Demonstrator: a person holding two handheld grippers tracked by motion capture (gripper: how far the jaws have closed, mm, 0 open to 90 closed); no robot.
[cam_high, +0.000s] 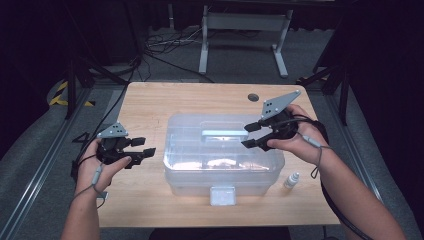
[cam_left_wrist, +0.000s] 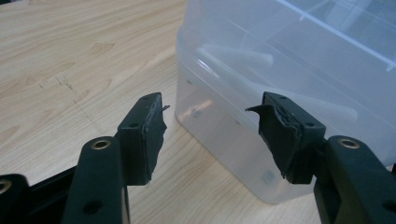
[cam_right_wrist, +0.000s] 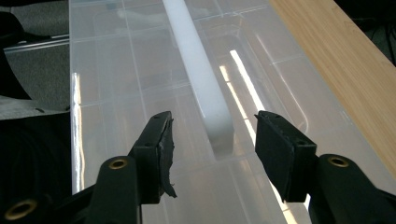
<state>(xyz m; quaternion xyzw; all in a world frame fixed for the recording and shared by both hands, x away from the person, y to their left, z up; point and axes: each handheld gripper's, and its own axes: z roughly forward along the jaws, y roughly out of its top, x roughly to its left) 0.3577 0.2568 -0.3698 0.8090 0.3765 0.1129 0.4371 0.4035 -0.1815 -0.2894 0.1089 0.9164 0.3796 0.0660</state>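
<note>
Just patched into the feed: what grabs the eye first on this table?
The big clear plastic lidded box sits mid-table on the light wooden tabletop. The right gripper hovers open over the box's white lid handle; the left gripper, also open, faces its left end. A small white dropper bottle stands right of the box.

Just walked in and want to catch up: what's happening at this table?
A person holds a claw in each hand at a wooden table with a clear plastic box on it, lid closed. The right claw, open, hovers over the lid, lined up with the white handle. The left claw, open, sits beside the box's left end. A small bottle stands by the box.
</note>
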